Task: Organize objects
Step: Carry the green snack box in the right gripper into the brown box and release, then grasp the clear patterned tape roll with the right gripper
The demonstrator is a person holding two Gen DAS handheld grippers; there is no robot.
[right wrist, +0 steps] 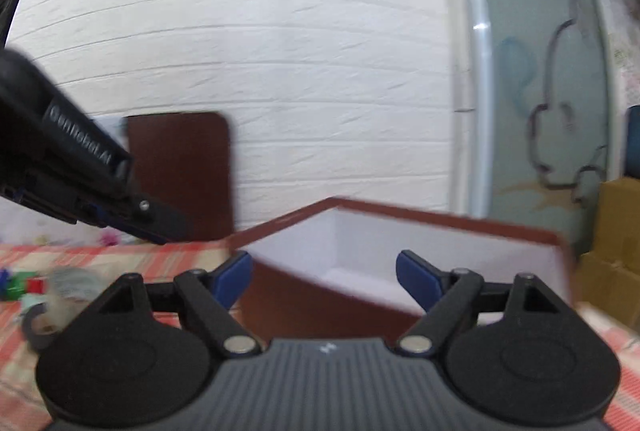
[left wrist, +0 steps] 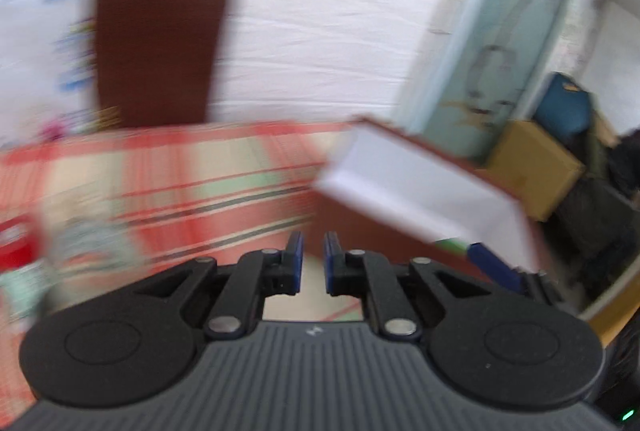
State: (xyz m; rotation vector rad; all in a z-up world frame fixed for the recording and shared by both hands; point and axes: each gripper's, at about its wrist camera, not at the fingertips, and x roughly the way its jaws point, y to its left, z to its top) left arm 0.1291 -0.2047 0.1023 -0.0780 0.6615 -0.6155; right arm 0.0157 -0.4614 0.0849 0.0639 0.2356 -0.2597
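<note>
The left gripper [left wrist: 313, 259] has its 2 blue-padded fingers drawn almost together with only a narrow slit between them and nothing in it, hanging over a bench spread with a red, cream and green striped cloth [left wrist: 208, 187]. To its right stands an open rectangular box with reddish-brown outer walls and a white lining [left wrist: 404, 191], its mouth tilted toward the camera; it looks empty as far as the blur allows.

The right gripper [right wrist: 324, 277] has its 2 fingers spread wide, with nothing pinched; the near rim of the same brown box [right wrist: 400, 243] lies just beyond and between the fingertips, not touched by either pad. In the right wrist view the left gripper's black body [right wrist: 72, 167] slants in from the upper left.

On the cloth to the left lie small blurred things: a roll of clear tape [right wrist: 60, 295] and some green and red pieces [right wrist: 24, 285], too smeared to name. A dark brown board with rounded corners [left wrist: 156, 47] leans upright against the white brick wall [left wrist: 320, 11] behind the bench.
</note>
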